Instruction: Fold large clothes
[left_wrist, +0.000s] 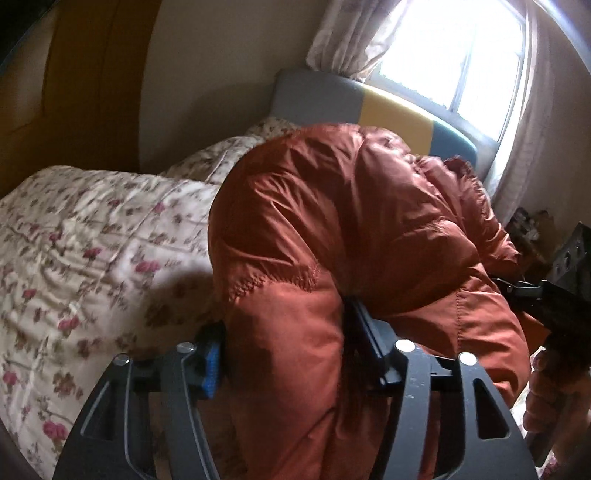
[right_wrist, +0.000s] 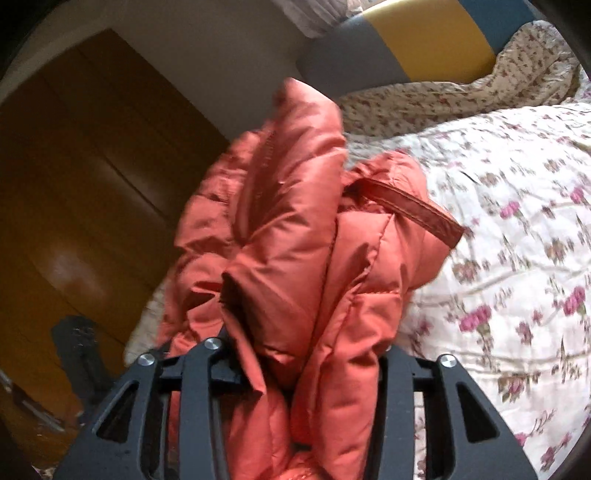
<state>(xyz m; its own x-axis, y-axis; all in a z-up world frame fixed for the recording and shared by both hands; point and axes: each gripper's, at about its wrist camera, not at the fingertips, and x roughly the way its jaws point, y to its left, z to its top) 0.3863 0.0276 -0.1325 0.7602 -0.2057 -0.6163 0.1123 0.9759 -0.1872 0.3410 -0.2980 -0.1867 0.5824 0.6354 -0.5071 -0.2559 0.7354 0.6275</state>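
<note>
— Well, what fills both frames?
— A puffy rust-orange jacket (left_wrist: 332, 229), glossy quilted nylon with stitched seams, bunched at centre over a floral quilt (left_wrist: 81, 236).
— And the claws?
— The left gripper (left_wrist: 284, 350) is clamped on a thick fold at lower centre; the right gripper (right_wrist: 306, 369) pinches another padded wad.
— Any room around?
— Bare quilt lies left in the left-wrist view, right in the right-wrist view; a striped headboard (left_wrist: 376, 107) bounds the top.

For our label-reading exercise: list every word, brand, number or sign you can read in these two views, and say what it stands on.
None can be read.
Orange padded jacket: no label or brand shows in either view.
Floral quilt: printed flowers only, no writing.
Small items by the window: too small and blurred to read.
</note>
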